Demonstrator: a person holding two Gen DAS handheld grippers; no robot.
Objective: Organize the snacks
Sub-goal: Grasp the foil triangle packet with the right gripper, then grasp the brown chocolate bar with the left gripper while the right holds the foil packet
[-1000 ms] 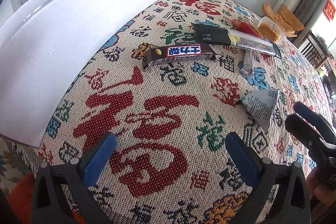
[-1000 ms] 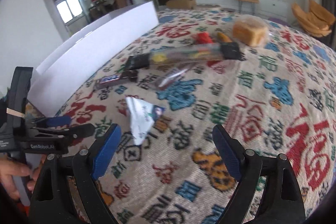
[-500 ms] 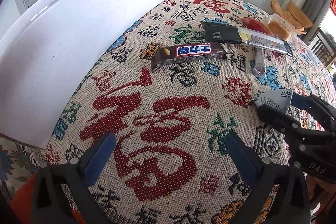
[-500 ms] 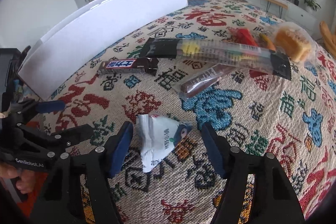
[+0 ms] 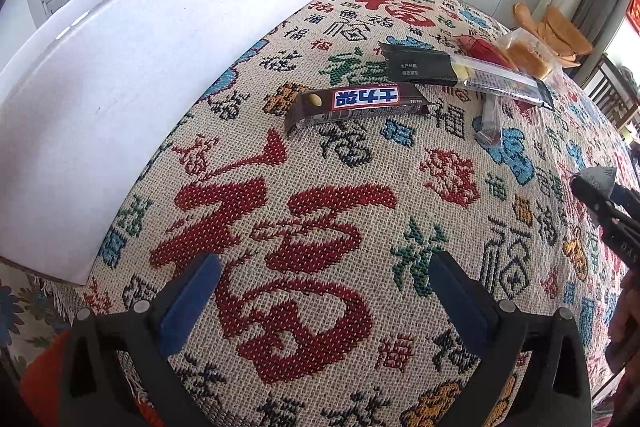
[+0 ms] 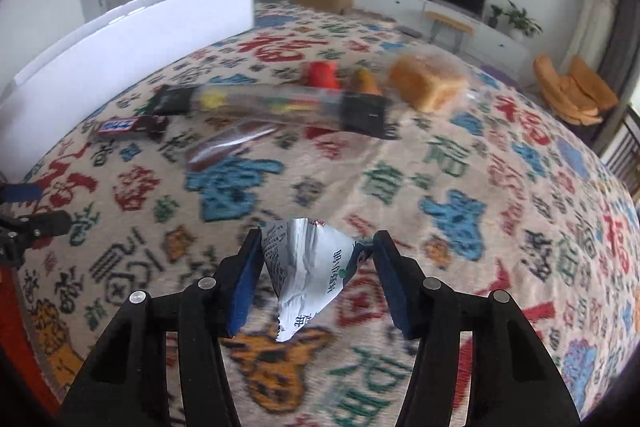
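Since a second ago, the right claw (image 6: 316,251) has swung over to the silver triangular snack packet (image 6: 308,267), which now sits between its blue pads; the jaws are closing, both pads at the packet's edges. Beneath it lies the patterned bench (image 6: 480,167). Over bare cloth, the left claw (image 5: 320,291) hangs released, nothing between its pads.

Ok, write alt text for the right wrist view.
The right gripper is closing around a silver snack packet above a patterned tablecloth. Beyond lie a chocolate bar, a long clear pack and bagged bread, beside a white board.
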